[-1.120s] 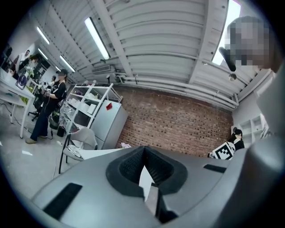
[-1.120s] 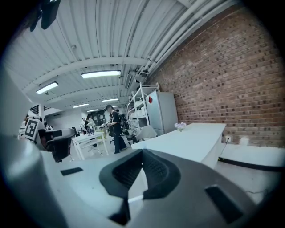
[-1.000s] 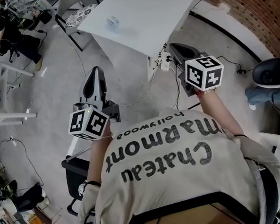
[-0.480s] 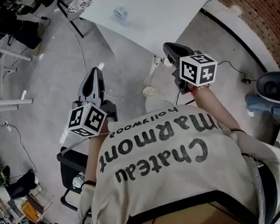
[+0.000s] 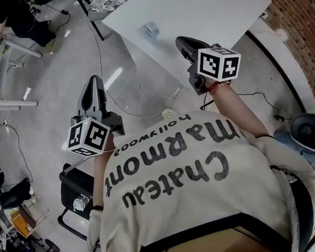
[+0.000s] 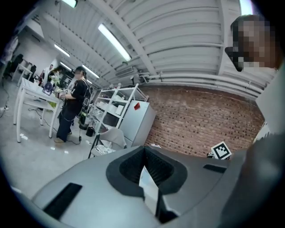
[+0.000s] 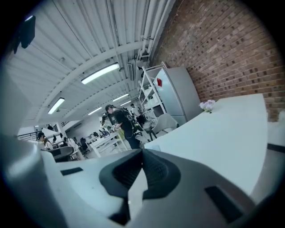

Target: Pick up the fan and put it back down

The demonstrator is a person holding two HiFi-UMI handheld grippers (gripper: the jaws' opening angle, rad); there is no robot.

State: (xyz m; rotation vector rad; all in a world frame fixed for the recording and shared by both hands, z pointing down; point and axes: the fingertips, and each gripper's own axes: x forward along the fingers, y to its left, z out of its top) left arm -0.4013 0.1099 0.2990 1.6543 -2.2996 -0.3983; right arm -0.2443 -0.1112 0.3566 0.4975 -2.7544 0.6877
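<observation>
A small pale round object (image 5: 150, 28) lies on the white table (image 5: 203, 8); it is too small to tell whether it is the fan. My right gripper (image 5: 178, 40) is shut and empty, its tips over the table's near edge, to the right of that object. The left gripper (image 5: 94, 79) is also shut and empty, held over the grey floor to the left of the table. In the left gripper view the jaws (image 6: 144, 151) meet at the tip with nothing between them. The right gripper view shows its shut jaws (image 7: 142, 153) pointing along the tabletop (image 7: 222, 142).
A white perforated disc (image 5: 169, 114) and cables (image 5: 130, 111) lie on the floor by the table's edge. A black wheeled frame (image 5: 76, 194) stands at my lower left. A brick wall (image 5: 300, 29) runs along the right. A person (image 6: 71, 109) stands at far desks, beside white shelves (image 6: 113, 107).
Both grippers have moved forward toward the white table, which now fills more of the head view. The right gripper's tips have come over the table's edge.
</observation>
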